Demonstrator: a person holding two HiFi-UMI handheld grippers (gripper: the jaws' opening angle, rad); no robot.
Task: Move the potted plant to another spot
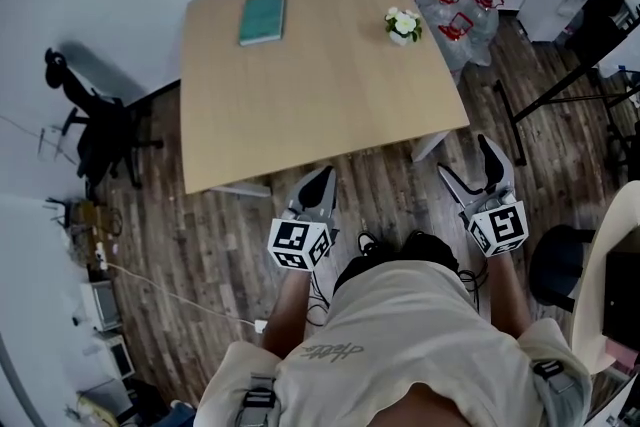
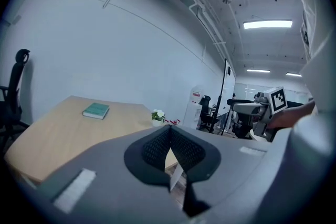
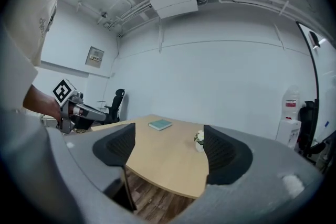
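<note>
The fingers (image 2: 152, 150) of the left gripper (image 1: 322, 177) are pressed together with nothing between them. Those of the right gripper (image 3: 168, 149) stand spread wide and empty, and between them we see only the distant bench (image 1: 320, 105). Both grippers hang off the near edge of the bench, over the wooden floor (image 1: 200, 245), the left towards the middle of that edge and the right by its right end. Neither touches the bench or anything on it. The potted plant (image 1: 402, 25) stands upright on the bench near its far right edge, well apart from both grippers. It is a small white pot holding white blooms and green leaves. We judge it light enough for one gripper, with a stiff pot wall that may be smooth and slippery and, if ceramic, breakable when dropped. The blooms are soft and would crush. The hold should therefore be on the pot wall, below the leaves, with the pot kept upright throughout. The open right gripper, on the plant's side of the bench, seems the better placed for it. We count two grippers, one bench, one potted plant, and one green book (image 1: 262, 18), which lies flat at the far left of the bench. One black office chair (image 1: 100, 130) stands beyond the bench's left edge.
</note>
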